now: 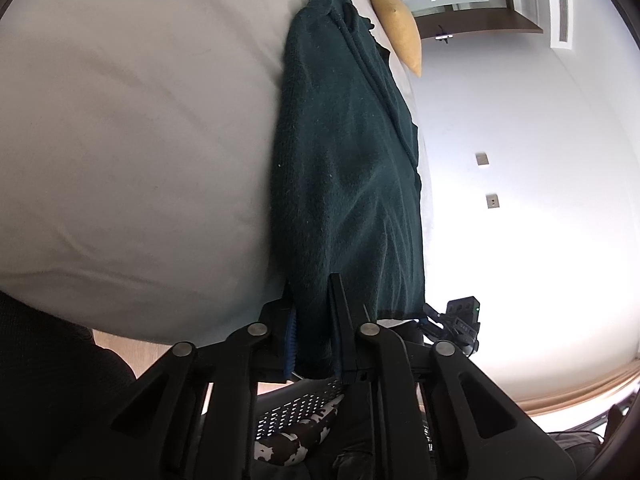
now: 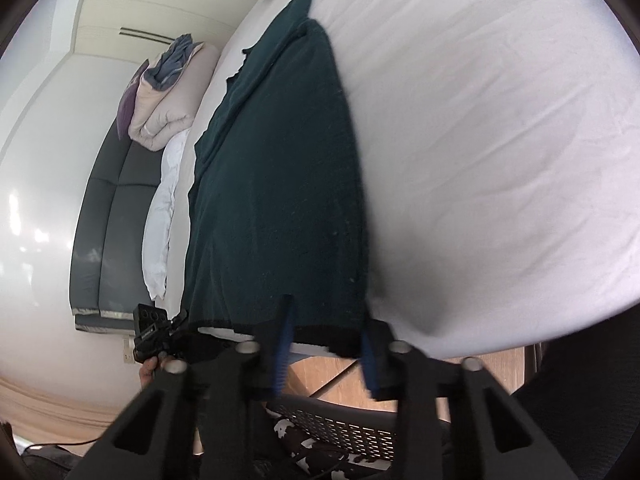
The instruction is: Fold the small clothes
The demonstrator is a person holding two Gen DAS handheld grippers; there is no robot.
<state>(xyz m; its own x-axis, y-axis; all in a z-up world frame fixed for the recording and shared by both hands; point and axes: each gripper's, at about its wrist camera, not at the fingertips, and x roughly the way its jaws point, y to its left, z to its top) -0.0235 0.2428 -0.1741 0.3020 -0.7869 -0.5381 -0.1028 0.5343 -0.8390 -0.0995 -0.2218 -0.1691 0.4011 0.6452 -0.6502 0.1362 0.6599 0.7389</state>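
Lengthwise, dark green garment (image 1: 348, 168) folded narrow on white bed (image 1: 140, 140).

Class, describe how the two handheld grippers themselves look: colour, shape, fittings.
Both the left gripper and right gripper are matte black plastic, with angular linkage bars joined by round silver pivot pins. Each finger carries a ribbed blue pad on its inner face.

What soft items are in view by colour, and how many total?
Dark green: 1, garment on the bed
Yellow: 1, cushion
Pinkish beige: 1, folded duvet
Blue-grey: 1, cloth on the duvet
Purple: 1, pillow
White: 1, bedding
Total: 6
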